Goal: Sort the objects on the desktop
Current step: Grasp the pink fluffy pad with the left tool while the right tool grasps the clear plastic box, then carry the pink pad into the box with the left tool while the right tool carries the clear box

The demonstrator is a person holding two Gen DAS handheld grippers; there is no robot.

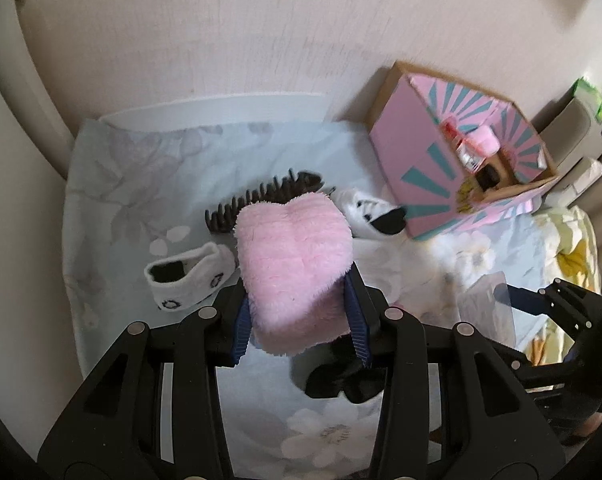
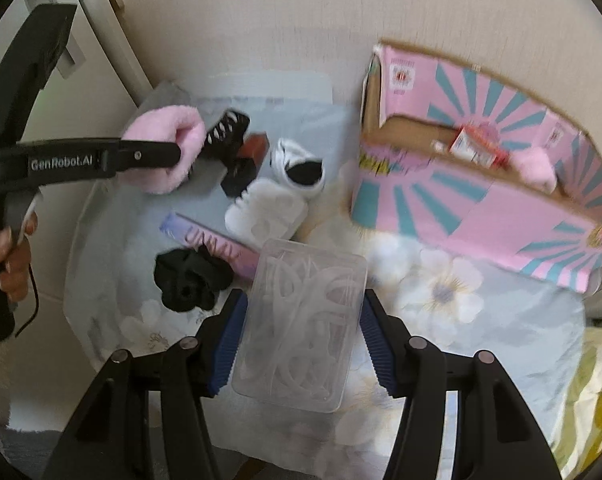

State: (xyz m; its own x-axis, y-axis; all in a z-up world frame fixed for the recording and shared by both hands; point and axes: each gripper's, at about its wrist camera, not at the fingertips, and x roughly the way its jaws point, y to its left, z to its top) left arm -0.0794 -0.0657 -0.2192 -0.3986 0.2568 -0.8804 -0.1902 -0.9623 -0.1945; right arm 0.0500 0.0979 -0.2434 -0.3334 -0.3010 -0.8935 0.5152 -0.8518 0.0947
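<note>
My left gripper [image 1: 297, 284] is shut on a fluffy pink pad [image 1: 293, 256] and holds it above the floral cloth [image 1: 141, 184]. In the right wrist view this pink pad [image 2: 161, 132] hangs at the left. My right gripper [image 2: 304, 298] is shut on a clear plastic box [image 2: 301, 320] of white picks, lifted off the cloth. The pink carton [image 2: 481, 208] with teal rays stands open at the right, with small items inside; the left wrist view shows the carton [image 1: 429, 168] at the upper right.
On the cloth lie a dark hair claw [image 1: 261, 196], two white socks [image 1: 189, 280] [image 1: 365, 216], a black scrunchie [image 2: 189, 280], a purple long box [image 2: 217, 248], a white comb clip [image 2: 265, 212] and a red-brown box [image 2: 257, 144]. A wall stands behind. A hand [image 2: 9, 260] grips the left handle.
</note>
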